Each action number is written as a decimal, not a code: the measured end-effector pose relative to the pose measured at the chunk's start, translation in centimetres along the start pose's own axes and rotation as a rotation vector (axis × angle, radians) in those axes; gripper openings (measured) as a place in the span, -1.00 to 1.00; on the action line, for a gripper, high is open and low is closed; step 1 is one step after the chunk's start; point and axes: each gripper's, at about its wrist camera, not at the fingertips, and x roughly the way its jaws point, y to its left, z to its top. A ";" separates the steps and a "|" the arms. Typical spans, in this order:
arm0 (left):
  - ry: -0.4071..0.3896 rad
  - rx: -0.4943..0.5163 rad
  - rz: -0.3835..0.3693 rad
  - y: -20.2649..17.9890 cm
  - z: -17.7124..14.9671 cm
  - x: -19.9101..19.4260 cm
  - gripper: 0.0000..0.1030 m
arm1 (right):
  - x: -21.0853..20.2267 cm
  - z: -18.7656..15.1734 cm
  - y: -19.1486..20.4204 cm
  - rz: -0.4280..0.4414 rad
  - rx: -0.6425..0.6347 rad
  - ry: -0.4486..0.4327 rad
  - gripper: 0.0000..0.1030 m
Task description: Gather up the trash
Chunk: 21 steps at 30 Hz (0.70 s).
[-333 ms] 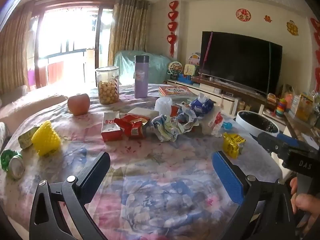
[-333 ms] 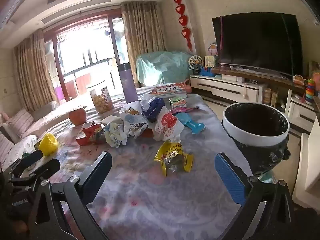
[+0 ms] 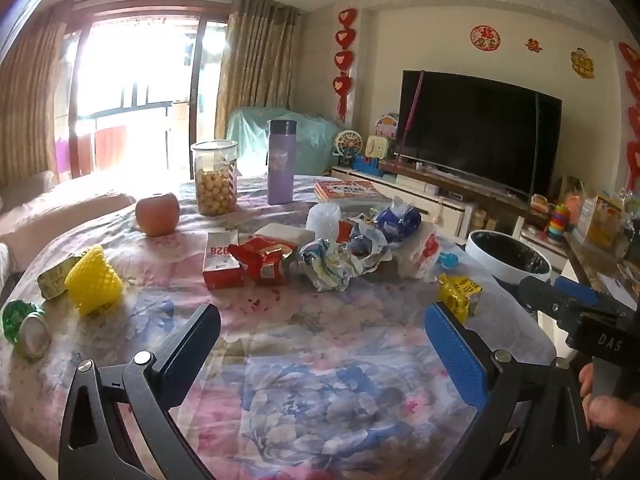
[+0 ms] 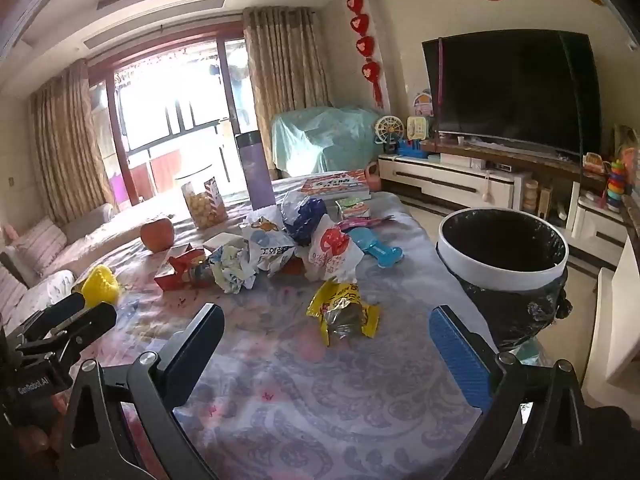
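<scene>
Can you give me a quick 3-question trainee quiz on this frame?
1. True or false: the right gripper is shut on the yellow wrapper.
2. What stands beside the table's right edge? A) trash bin B) chair C) lamp
3. Fill in: the can on the table's left side lies on its ____.

Key: 1 false, both the right and the left gripper are open and empty. 2 A, the trash bin. 3 side.
</scene>
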 end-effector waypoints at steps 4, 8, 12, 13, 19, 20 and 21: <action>0.001 0.004 0.002 -0.1 0.1 -0.1 0.99 | -0.3 -0.2 -0.1 -0.001 0.005 0.001 1.00; 0.003 0.000 0.002 0.1 0.4 -0.1 0.99 | -0.6 -0.3 -0.1 -0.001 0.005 -0.002 0.99; -0.022 0.013 0.015 -0.3 0.3 -0.5 0.99 | -0.8 -0.3 -0.1 0.000 0.004 -0.013 1.00; -0.026 0.016 0.017 -0.3 0.4 -0.6 0.98 | -1.0 -0.3 -0.2 0.000 0.005 -0.020 1.00; -0.058 0.038 0.023 -0.7 0.2 -1.2 0.99 | -1.7 -0.2 -0.3 0.002 0.019 -0.057 1.00; -0.061 0.040 0.024 -0.7 0.1 -1.2 0.98 | -1.5 -0.2 -0.3 0.001 0.020 -0.058 1.00; -0.063 0.042 0.024 -0.7 0.1 -1.2 0.98 | -1.6 -0.1 -0.4 0.002 0.021 -0.060 1.00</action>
